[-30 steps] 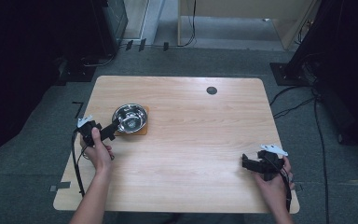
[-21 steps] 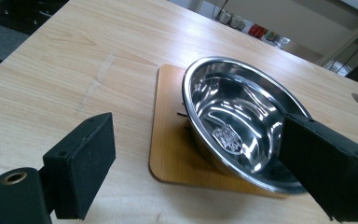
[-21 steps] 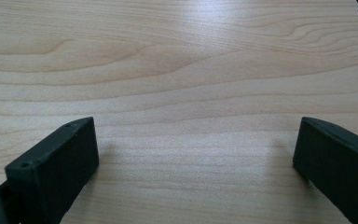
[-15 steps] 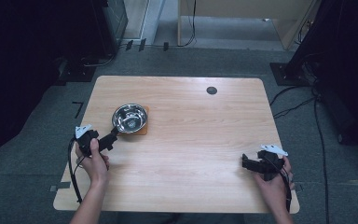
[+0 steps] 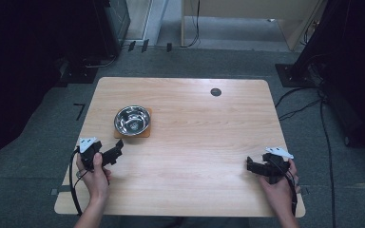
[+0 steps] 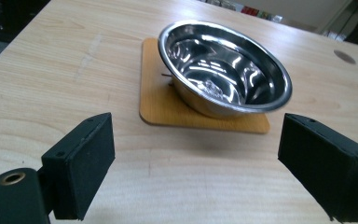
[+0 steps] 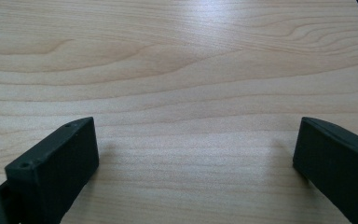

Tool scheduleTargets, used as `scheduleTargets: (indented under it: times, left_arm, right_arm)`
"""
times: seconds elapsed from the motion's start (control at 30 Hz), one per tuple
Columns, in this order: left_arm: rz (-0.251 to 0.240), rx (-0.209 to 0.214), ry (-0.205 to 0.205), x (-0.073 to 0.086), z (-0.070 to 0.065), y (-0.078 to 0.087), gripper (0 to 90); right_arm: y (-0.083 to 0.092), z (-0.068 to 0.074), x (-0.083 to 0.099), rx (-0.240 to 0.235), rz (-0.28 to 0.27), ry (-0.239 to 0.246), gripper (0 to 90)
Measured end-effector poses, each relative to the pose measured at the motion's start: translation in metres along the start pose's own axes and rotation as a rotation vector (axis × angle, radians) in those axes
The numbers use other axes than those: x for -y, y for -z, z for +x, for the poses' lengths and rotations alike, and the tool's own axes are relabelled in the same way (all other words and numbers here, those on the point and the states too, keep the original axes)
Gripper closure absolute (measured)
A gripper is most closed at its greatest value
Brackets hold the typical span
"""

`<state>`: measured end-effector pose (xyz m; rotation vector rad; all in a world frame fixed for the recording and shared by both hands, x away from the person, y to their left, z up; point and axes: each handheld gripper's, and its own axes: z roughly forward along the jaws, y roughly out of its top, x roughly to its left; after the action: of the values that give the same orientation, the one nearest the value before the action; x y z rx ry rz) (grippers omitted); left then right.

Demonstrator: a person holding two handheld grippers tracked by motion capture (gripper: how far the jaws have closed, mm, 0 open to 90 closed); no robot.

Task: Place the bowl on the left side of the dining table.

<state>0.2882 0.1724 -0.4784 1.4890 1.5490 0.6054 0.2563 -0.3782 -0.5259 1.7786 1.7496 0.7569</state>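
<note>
Steel bowl (image 5: 132, 119) on coaster (image 5: 145, 133) (grippers apart)

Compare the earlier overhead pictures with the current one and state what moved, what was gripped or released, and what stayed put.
The left gripper drew back from the bowl toward the person's edge of the table; its jaws stand open with nothing between them. Whether it had gripped the bowl before, I cannot tell. The bowl stayed on its mat, and the right gripper stayed open at the right.
</note>
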Motion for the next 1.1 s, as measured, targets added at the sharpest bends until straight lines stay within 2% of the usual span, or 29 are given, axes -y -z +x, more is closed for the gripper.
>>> scheduleTargets:
  times: [0.27, 0.63, 0.9, 1.1]
  left_arm:
    - [0.024, 0.015, -0.059, 0.014, -0.006, 0.009, 10.4]
    - [0.048, 0.023, -0.101, 0.033, -0.004, 0.019, 10.4]
    - [0.054, -0.001, -0.113, 0.044, 0.007, 0.027, 10.4]
    - [0.062, -0.041, -0.148, 0.049, 0.022, 0.035, 10.4]
  right_arm:
    - [0.0, 0.0, 0.0, 0.0, 0.0, 0.0, 0.0]
    - [0.0, 0.0, 0.0, 0.0, 0.0, 0.0, 0.0]
    - [0.0, 0.0, 0.0, 0.0, 0.0, 0.0, 0.0]
    - [0.0, 0.0, 0.0, 0.0, 0.0, 0.0, 0.0]
